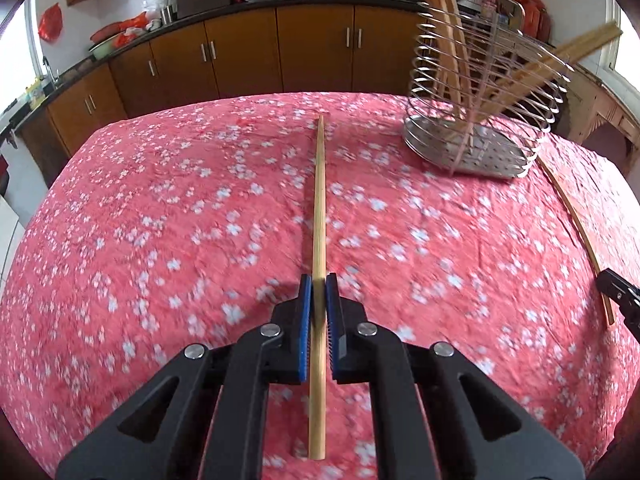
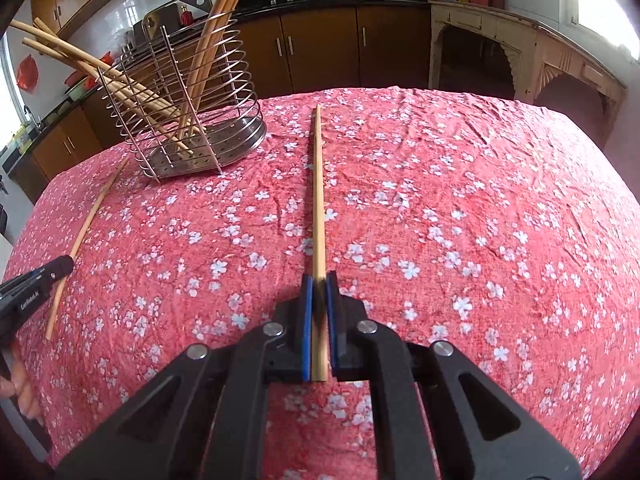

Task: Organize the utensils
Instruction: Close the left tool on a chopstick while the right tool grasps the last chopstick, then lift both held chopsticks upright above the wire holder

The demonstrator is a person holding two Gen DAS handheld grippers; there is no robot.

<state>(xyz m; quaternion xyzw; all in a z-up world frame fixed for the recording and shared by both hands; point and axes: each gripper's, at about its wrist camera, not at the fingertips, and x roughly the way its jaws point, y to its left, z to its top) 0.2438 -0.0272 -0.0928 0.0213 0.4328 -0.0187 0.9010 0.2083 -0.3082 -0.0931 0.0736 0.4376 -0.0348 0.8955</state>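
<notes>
Short of the wire utensil holder (image 1: 486,96), each gripper, left gripper (image 1: 319,280) and right gripper (image 2: 319,280), is clamped on one chopstick (image 1: 319,208) (image 2: 318,200) near its end; long overhang risks pivoting and snagging the rim.

Clamped between the left gripper's (image 1: 319,284) matt black plastic jaws, a pale, smooth wooden chopstick (image 1: 319,200) is lying over wrinkled red floral cloth (image 1: 160,220); ahead to its right, a wire basket (image 1: 480,92) is gleaming, polished metal.
</notes>
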